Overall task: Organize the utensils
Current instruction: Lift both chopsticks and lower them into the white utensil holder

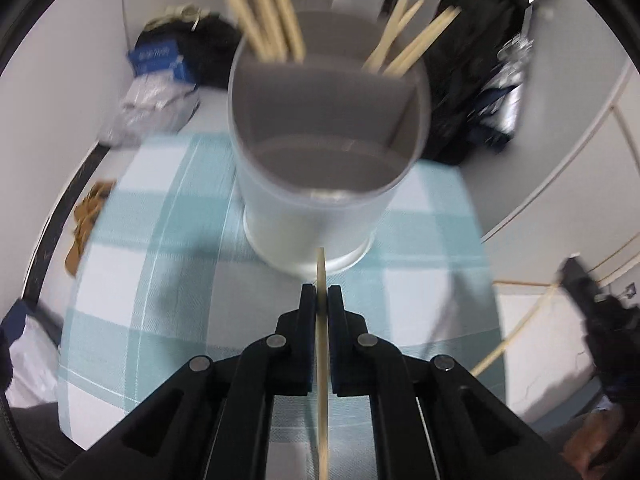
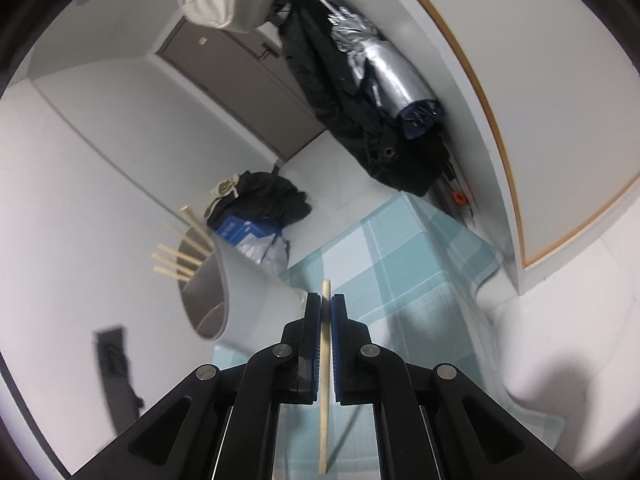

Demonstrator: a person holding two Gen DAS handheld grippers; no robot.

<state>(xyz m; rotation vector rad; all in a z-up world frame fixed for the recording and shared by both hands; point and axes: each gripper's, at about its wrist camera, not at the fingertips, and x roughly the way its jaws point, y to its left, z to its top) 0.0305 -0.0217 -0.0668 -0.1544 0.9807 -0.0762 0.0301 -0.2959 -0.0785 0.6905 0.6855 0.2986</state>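
Between the fingers of the left gripper (image 1: 321, 292) a wooden chopstick (image 1: 322, 380) is clamped, its tip just before the near wall of the grey holder (image 1: 320, 216). On the checked cloth (image 1: 160, 280) this holder stands, away from the cloth's edges, with other chopsticks (image 1: 272, 24) in its far compartments. The right gripper (image 2: 327, 300) clamps a second chopstick (image 2: 325, 380), with the holder to its left and bare cloth ahead.
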